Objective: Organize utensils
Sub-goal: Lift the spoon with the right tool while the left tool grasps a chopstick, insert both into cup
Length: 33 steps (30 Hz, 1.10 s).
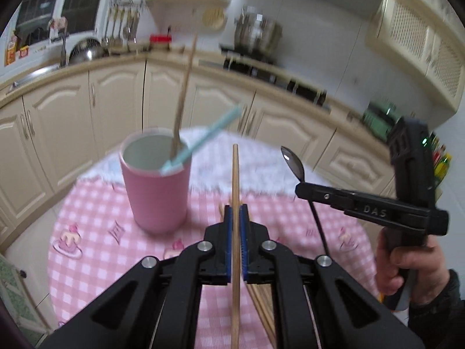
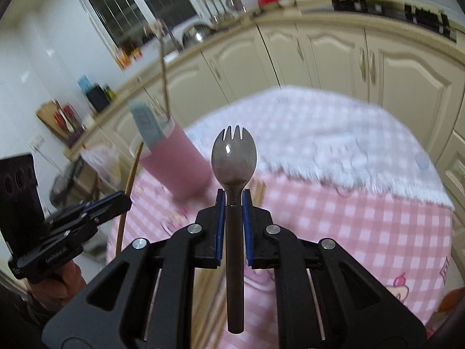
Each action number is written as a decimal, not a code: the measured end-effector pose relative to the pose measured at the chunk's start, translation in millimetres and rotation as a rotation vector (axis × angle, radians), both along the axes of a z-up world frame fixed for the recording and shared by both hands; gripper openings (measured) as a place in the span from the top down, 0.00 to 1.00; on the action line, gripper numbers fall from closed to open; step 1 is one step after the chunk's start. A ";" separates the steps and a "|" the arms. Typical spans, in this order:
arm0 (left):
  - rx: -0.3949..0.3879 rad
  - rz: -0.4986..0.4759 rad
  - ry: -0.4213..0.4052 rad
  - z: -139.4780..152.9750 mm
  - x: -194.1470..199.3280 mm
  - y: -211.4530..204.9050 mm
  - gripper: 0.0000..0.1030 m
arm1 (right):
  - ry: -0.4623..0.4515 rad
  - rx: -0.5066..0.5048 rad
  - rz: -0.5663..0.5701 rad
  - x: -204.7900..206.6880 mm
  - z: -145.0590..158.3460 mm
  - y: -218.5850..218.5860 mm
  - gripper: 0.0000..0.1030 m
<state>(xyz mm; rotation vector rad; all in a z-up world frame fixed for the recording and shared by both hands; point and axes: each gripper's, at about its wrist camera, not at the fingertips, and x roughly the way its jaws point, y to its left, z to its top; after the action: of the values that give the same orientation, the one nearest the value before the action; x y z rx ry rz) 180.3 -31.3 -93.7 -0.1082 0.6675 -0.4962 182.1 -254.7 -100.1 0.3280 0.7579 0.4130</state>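
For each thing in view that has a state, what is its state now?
Left gripper: shut on a wooden chopstick.
Right gripper: shut on a metal spork.
Pink cup: upright on the table, holding a chopstick and a blue utensil.
Loose chopsticks: lying on the checked tablecloth.

left gripper (image 1: 236, 212): matte black linkage arms, round silver screws at the joints, blue ribbed pads (image 1: 228, 232) lining the fingers. right gripper (image 2: 234, 200): same build; its side reads "das", a black cable trailing below. right hand (image 1: 407, 264): bare skin, dark sleeve at the wrist.
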 end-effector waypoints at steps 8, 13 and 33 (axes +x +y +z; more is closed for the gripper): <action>-0.142 0.085 -0.237 66.6 0.4 46.1 0.96 | -0.242 0.080 -0.018 5.8 65.6 30.2 0.89; -0.183 0.124 -0.383 105.0 26.0 67.3 0.96 | -0.402 0.108 -0.022 22.3 107.2 71.4 0.89; -0.310 0.174 -0.561 88.9 118.1 72.0 0.95 | -0.513 0.062 -0.221 74.9 66.9 134.2 0.89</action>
<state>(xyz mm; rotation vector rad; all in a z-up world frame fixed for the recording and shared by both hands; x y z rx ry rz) 298.3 40.7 -4.8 -0.3034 0.0277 -0.4318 257.0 -120.5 -33.2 0.3408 0.2053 0.2930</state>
